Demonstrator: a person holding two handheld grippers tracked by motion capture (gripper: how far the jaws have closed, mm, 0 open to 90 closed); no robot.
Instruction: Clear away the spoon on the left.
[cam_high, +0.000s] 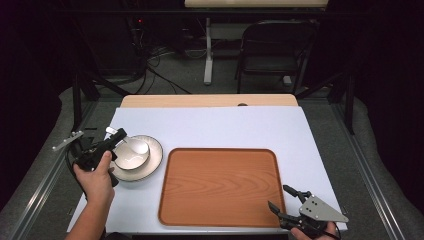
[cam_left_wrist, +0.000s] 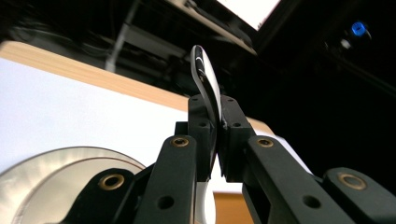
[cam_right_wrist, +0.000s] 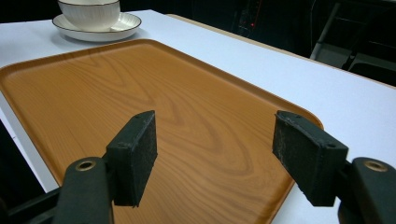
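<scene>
Spoon (cam_high: 131, 145) was clamped by its handle in left tongs (cam_left_wrist: 216, 122), bowl end over the bowl (cam_high: 131, 156) on the plate (cam_high: 152, 162), counter's (cam_high: 225, 125) 9 o'clock. Right tongs (cam_right_wrist: 215, 154) gaped, holding nothing, at tray's (cam_high: 220, 185) 5 o'clock corner.

Bowl (cam_high: 131, 155) on plate (cam_high: 152, 162), left of tray (cam_high: 220, 187)

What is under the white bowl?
A round cream plate with a dark rim sits under the white bowl. The bowl covers the plate's middle, so that part stays hidden. The plate rests on the white table.
</scene>
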